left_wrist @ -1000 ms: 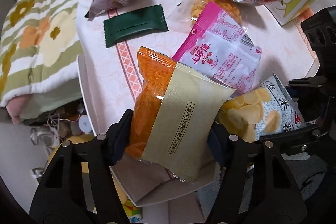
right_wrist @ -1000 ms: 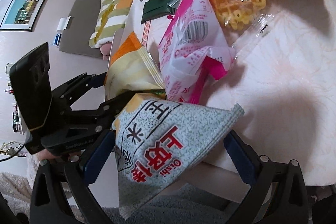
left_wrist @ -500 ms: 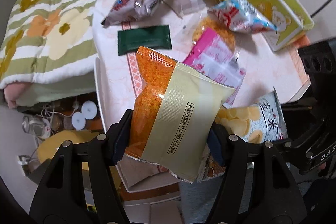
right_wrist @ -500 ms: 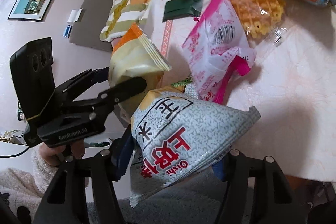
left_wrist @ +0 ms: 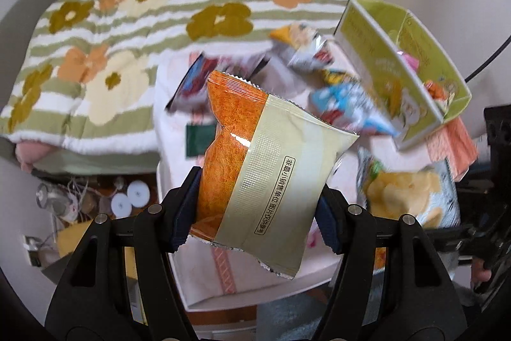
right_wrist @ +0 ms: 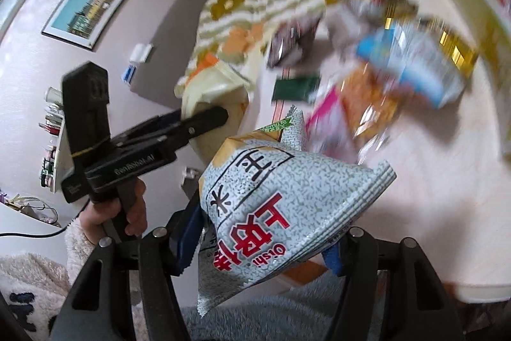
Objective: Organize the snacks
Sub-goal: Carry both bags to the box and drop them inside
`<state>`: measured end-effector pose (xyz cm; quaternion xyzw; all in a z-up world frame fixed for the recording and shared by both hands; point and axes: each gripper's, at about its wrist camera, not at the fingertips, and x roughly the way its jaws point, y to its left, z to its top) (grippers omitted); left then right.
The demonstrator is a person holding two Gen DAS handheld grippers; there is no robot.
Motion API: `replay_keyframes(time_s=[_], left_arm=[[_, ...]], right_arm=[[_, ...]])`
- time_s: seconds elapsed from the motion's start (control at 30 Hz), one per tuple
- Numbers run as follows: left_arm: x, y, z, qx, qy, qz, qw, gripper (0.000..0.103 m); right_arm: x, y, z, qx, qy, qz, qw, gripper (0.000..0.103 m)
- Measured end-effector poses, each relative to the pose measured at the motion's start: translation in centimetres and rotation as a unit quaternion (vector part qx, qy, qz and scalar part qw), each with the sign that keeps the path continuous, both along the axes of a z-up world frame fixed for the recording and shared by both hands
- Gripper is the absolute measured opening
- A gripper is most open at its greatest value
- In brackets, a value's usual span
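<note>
My left gripper (left_wrist: pixel 255 210) is shut on an orange and cream snack packet (left_wrist: pixel 255 168), lifted above the near edge of the white table (left_wrist: pixel 204 274). My right gripper (right_wrist: pixel 260 240) is shut on a grey speckled chip bag with red lettering (right_wrist: pixel 274 200), also raised off the table. That chip bag (left_wrist: pixel 412 197) shows at the right of the left wrist view. The left gripper with its packet (right_wrist: pixel 217 88) appears at the left of the right wrist view, held by a hand (right_wrist: pixel 127 210). An open yellow-green box (left_wrist: pixel 402 66) stands at the table's far right.
Several loose snacks lie on the table: a dark green sachet (right_wrist: pixel 297 87), a pink packet (right_wrist: pixel 325 114), a blue and white bag (left_wrist: pixel 351 111), a dark bag (right_wrist: pixel 292 42). A flowered striped blanket (left_wrist: pixel 127 53) lies behind. Clutter sits on the floor at left (left_wrist: pixel 95 200).
Both grippers have risen with their packets, so the table and snacks look farther off. The right gripper's jaws closed in on the chip bag between the first frame and the second.
</note>
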<state>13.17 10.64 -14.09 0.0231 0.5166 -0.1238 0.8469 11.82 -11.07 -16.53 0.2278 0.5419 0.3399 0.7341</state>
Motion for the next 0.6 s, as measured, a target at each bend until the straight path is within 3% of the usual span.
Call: replay_keyframes(time_s=[0.17, 0.37, 0.6], left_arm=[[2.3, -5.5, 3.5, 0.006, -0.043, -0.005, 0.9991, 0.062], [5.8, -13.5, 6.5, -0.017, -0.073, -0.001, 0.9972, 0.062], [9.9, -23.4, 7.4, -0.026, -0.082, -0.009, 0.9963, 0.062]], right_arm=[[2.9, -5.9, 4.0, -0.008, -0.059, -0.017, 0.998, 0.059], [6.4, -14.4, 8.2, -0.039, -0.122, -0.039, 0.991, 0.059], [10.2, -23.1, 10.9, -0.084, -0.161, -0.084, 0.980, 0.059]])
